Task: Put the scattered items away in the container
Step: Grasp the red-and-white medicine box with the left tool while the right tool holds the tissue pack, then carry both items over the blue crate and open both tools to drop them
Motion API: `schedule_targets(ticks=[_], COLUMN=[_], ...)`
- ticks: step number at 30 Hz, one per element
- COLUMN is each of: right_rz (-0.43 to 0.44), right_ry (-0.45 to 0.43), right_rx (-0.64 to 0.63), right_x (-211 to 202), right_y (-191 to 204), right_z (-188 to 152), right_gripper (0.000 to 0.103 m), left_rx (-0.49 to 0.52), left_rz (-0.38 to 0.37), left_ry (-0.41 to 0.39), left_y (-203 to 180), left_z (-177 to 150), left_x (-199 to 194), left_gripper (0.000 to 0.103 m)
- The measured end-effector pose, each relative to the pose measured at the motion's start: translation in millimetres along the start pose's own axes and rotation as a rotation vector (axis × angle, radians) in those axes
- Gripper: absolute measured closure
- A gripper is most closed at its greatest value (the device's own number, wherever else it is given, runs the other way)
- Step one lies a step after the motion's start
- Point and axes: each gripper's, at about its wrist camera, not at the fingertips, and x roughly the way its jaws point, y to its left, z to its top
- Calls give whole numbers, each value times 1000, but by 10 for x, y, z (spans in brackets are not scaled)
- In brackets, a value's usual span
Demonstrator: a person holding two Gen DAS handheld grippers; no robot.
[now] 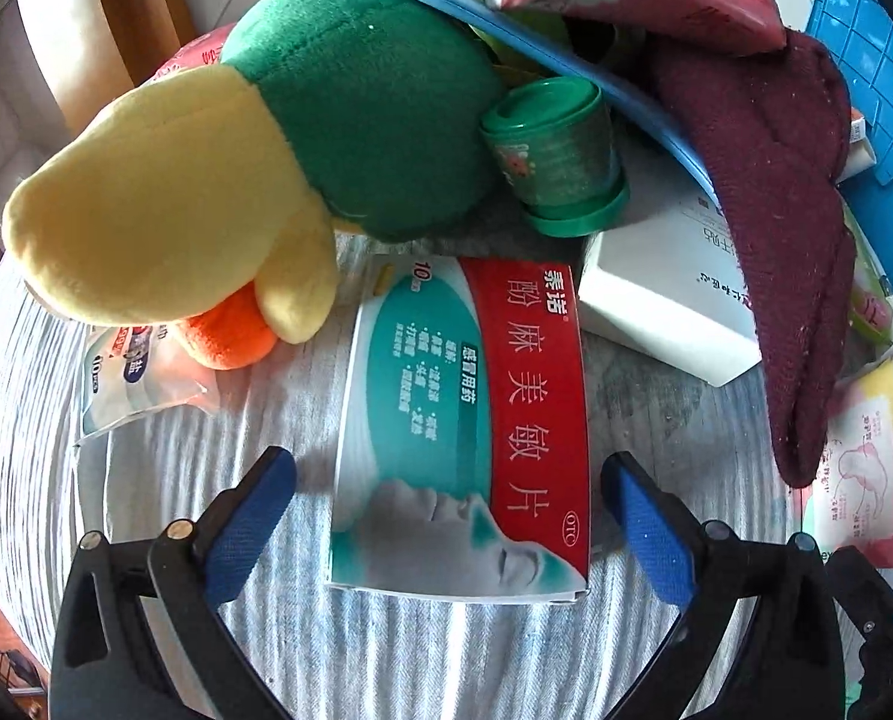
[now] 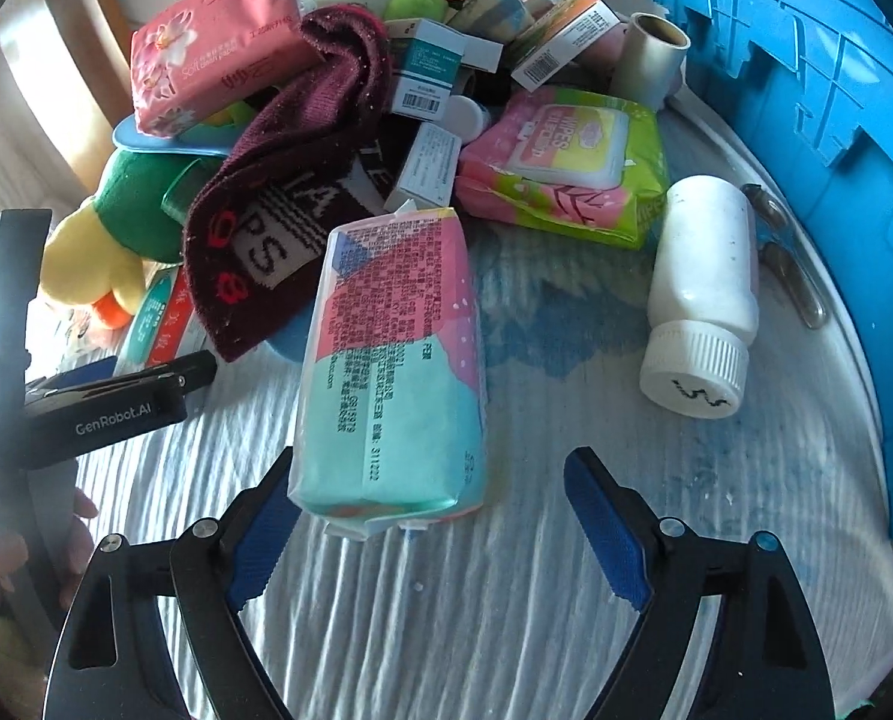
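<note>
Straddling the medicine box, the left gripper gapes wide; the right gripper, equally spread, flanks the tissue pack.

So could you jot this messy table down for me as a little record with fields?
surface: striped tablecloth
container: blue crate, at the right edge
left gripper: open, straddling a red and teal medicine box
right gripper: open, around the near end of a pink and teal tissue pack
nearby: white bottle on its side, maroon sock, green plush duck
</note>
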Motion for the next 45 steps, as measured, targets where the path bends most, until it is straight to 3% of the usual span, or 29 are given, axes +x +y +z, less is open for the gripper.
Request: schedule_targets(ticks=[1, 2, 5, 8, 11, 18, 20, 30, 39, 45], right_rz=[4, 9, 27, 18, 15, -12, -33, -115, -241, -340], right_ry=[-4, -9, -31, -37, -43, -150, -192, -456, -643, -694], right_rx=[-3, -6, -21, -61, -72, -69, -79, -74, -37, -39], right_x=[-3, -8, -11, 17, -53, -612, -830, -2268, -3410, -3917], right_y=[-7, -13, -16, 40, 104, 313, 412, 509, -81, -896], right_z=[3, 6, 23, 36, 36, 55, 75, 229, 468, 761], right_gripper=[16, 16, 17, 58, 59, 59, 59, 59, 59, 59], left_rx=[12, 19, 5, 3, 25, 79, 95, 170, 260, 319], left_rz=[-8, -11, -5, 17, 31, -22, -45, -131, -232, -377], left_ry=[-7, -10, 0, -16, -56, -175, -216, -491, -648, -649], left_y=[-27, -54, -78, -106, -169, -300, -221, -562, -1255, -2202], left_z=[5, 11, 9, -57, -142, -199, -86, -80, 257, 686], left_x=[-24, -44, -45, -116, -329, -1013, -1219, -2557, -3397, -3784], left_gripper=[24, 30, 31, 31, 31, 32, 32, 32, 31, 31])
